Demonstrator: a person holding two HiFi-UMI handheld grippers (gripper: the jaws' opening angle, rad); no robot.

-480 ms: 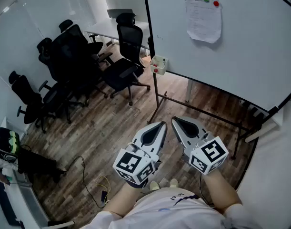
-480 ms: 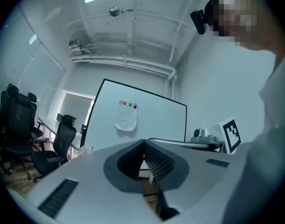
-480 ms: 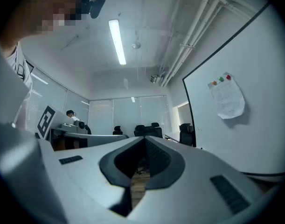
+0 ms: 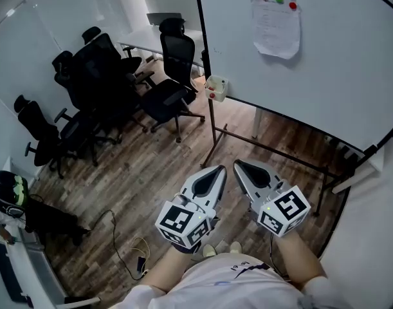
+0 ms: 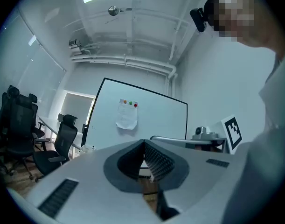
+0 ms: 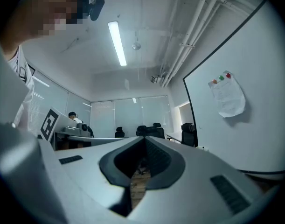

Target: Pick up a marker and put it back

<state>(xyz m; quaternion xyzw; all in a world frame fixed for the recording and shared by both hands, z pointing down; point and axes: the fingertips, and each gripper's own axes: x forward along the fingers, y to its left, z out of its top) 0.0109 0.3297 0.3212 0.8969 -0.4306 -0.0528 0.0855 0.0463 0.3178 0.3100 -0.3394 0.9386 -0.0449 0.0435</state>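
Note:
A small white holder (image 4: 216, 87) with something red in it hangs at the left edge of the whiteboard (image 4: 325, 63); no single marker can be made out. My left gripper (image 4: 220, 170) and right gripper (image 4: 238, 164) are held side by side close to my body, above the wooden floor and well short of the board. Both are shut with nothing between the jaws. In the left gripper view the shut left gripper (image 5: 144, 142) points toward the whiteboard (image 5: 147, 120) and the holder (image 5: 86, 149). In the right gripper view the shut right gripper (image 6: 143, 138) points past the board's edge (image 6: 191, 111) toward the chairs.
A sheet of paper (image 4: 276, 24) is pinned to the board with coloured magnets. Several black office chairs (image 4: 106, 89) stand at the left around a white table (image 4: 151, 44). The board's metal stand (image 4: 215, 134) reaches the floor ahead of me. A cable (image 4: 119, 250) lies at lower left.
Only a slight shift of the whole view; both grippers stay shut, side by side.

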